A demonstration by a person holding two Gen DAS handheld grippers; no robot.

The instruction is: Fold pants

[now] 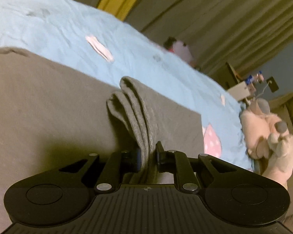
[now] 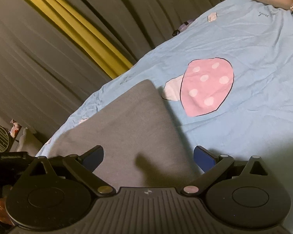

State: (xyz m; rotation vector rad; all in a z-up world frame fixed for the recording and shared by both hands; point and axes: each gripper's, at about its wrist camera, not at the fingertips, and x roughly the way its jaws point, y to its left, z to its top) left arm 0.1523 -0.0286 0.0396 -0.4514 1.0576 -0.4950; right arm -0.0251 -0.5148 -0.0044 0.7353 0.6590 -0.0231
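So the grey pants (image 1: 48,101) are spread out on the bed, on top of a light blue sheet (image 1: 68,31) with pink mushroom prints; the left tongs (image 1: 148,156) are clamped on a bunched-up fold of the grey fabric, which stands up in a couple of ridges right between the fingers; the rest of the pants lies flat past that. The right tongs (image 2: 148,156) are spread wide apart, hovering just over a corner of the pants (image 2: 130,120), not gripping anything; one blue-padded finger (image 2: 93,157) is over the fabric, the other over the sheet (image 2: 254,44). There's a big pink spotted mushroom (image 2: 207,86) printed just beside that corner; a pale plush toy (image 1: 263,132) sits at the bed's edge; grey curtains with a yellow strip (image 2: 72,27) hang behind.
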